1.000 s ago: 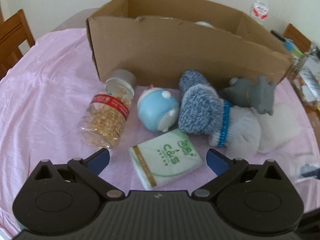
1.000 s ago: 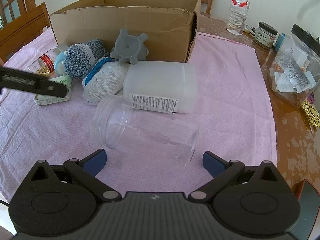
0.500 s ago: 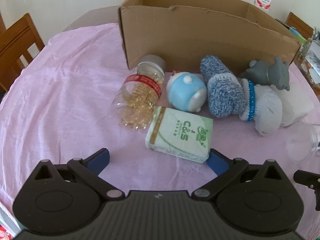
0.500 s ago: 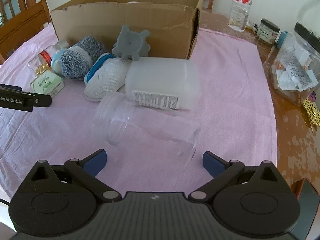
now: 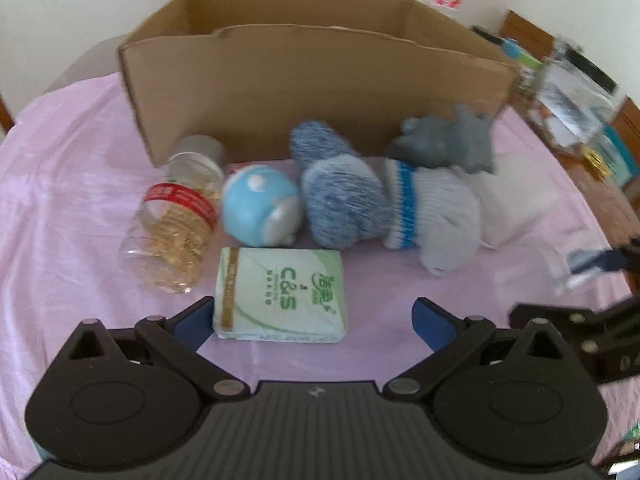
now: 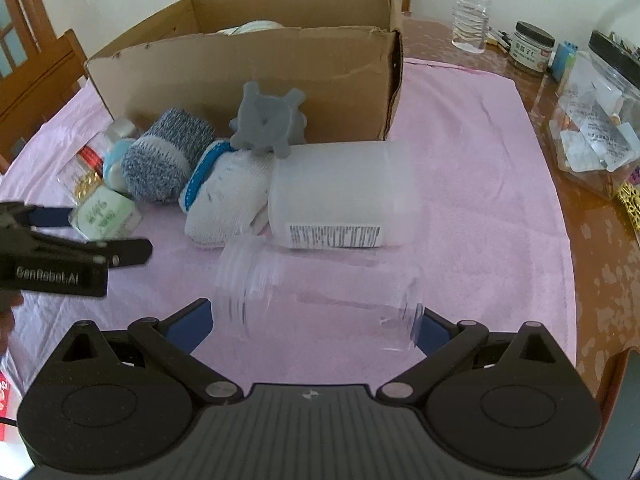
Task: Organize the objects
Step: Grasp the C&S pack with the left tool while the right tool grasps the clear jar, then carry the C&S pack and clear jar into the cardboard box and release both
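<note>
A cardboard box (image 5: 320, 76) stands open at the back of the pink cloth. In front of it lie a capsule bottle (image 5: 176, 216), a blue round toy (image 5: 260, 208), a blue knit sock (image 5: 340, 196), a white sock (image 5: 436, 216) and a grey toy (image 5: 444, 144). My left gripper (image 5: 312, 320) is open, its jaws on either side of a green tissue pack (image 5: 280, 292). My right gripper (image 6: 316, 324) is open around a clear jar (image 6: 316, 292) lying on its side, next to a frosted white container (image 6: 336, 196).
The box (image 6: 248, 68) holds something white. On the bare table at the right stand a water bottle (image 6: 472, 4), a small jar (image 6: 532, 48) and a clear tub of packets (image 6: 596, 108). Wooden chairs (image 6: 36, 80) stand around the table.
My left gripper has moved forward so the tissue pack lies between its jaws. My right gripper has advanced so the clear jar lies between its jaws.
</note>
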